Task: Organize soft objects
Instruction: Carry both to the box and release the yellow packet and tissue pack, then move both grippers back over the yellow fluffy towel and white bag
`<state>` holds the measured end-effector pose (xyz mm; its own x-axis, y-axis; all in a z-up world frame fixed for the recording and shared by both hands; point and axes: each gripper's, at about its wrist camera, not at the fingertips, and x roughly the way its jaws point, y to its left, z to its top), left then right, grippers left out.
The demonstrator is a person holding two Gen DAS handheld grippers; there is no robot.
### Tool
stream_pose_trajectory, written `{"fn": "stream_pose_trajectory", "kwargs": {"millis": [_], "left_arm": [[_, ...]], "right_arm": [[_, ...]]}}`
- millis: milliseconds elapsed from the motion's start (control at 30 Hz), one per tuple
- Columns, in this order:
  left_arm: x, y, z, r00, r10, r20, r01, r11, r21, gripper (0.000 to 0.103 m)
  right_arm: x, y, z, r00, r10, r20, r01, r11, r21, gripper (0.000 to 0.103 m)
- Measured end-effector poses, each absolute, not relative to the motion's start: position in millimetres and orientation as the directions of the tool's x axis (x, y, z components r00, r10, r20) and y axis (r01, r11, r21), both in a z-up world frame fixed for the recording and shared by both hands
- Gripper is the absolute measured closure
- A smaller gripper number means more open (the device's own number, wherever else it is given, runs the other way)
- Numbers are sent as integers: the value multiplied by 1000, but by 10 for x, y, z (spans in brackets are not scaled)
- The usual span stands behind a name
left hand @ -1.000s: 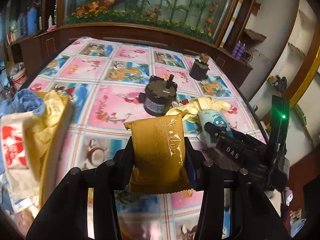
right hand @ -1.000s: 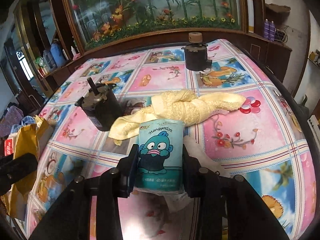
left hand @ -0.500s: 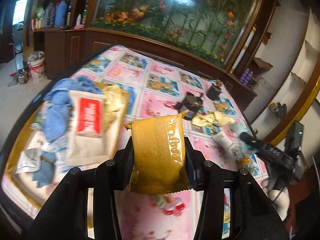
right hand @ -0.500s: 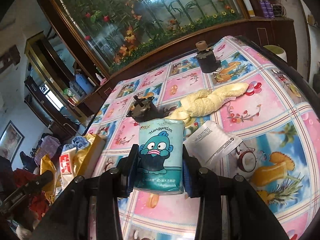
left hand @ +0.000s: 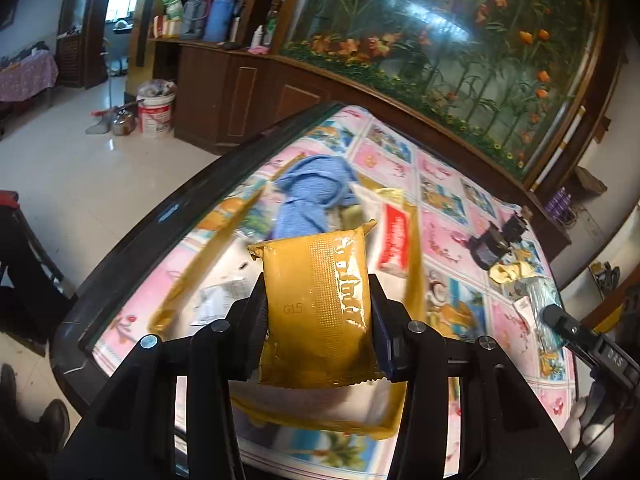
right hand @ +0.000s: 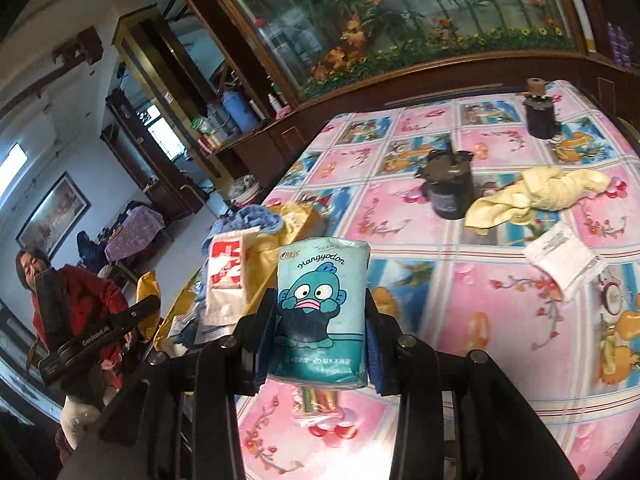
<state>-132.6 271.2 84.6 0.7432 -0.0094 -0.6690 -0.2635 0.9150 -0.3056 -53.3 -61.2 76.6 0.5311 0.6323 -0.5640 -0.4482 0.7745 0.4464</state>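
Note:
My left gripper (left hand: 318,300) is shut on a gold foil packet (left hand: 316,312), held upright above the near end of a shallow gold tray (left hand: 200,264). In the tray lie a blue towel (left hand: 312,192) and a red-and-white packet (left hand: 394,240). My right gripper (right hand: 320,308) is shut on a teal tissue pack (right hand: 320,304) printed with a cartoon fish, raised over the tablecloth to the right of the gold tray (right hand: 298,224). A twisted yellow towel (right hand: 540,196) and a white packet (right hand: 564,260) lie on the cloth at the right.
Two black cylindrical devices (right hand: 450,188) (right hand: 540,114) stand on the patterned tablecloth (right hand: 500,320). The table's dark edge (left hand: 168,216) drops to the tiled floor on the left. A person in red (right hand: 80,296) is at the left. Wooden cabinets and a painted glass panel stand behind.
Both grippers have swung left with their packs still gripped. The left one now hangs over the gold tray; the right one has risen and moved away from the yellow towel.

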Motion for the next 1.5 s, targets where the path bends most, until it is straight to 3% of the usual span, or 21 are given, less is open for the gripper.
{"fn": "stream_pose_trajectory", "kwargs": {"millis": [267,467,767,1000,1133,1200,1300,1500], "left_arm": [[-1266,3066,583,695,68,-716,-355,898,-259,58],[-1218,3110,423,680,33,-732,-334,903,-270,55],[-1329,3186,602,735,-5,-678,-306,890,-338,55],[-1443,3288,798,782,26,-622,-325,869,-373,55],[-1480,3233,969,774,108,-623,-371,875,-309,55],[-1488,3064,1063,761,192,-620,-401,890,-217,54],[-1472,2720,1132,745,306,-593,-423,904,-65,40],[-1321,2043,1172,744,367,-559,-364,923,121,37]], "right_arm": [[-721,409,643,368,681,-633,-600,694,398,65],[-816,955,523,321,646,-692,-669,672,317,65],[-786,1220,288,325,563,-760,-669,705,236,57],[-811,1170,398,345,606,-717,-682,687,252,47],[-826,1083,514,351,649,-675,-675,675,298,47],[-846,985,551,362,659,-659,-668,677,311,47],[-850,753,566,393,664,-636,-642,693,328,47],[-724,173,483,447,651,-614,-534,744,400,47]]}}
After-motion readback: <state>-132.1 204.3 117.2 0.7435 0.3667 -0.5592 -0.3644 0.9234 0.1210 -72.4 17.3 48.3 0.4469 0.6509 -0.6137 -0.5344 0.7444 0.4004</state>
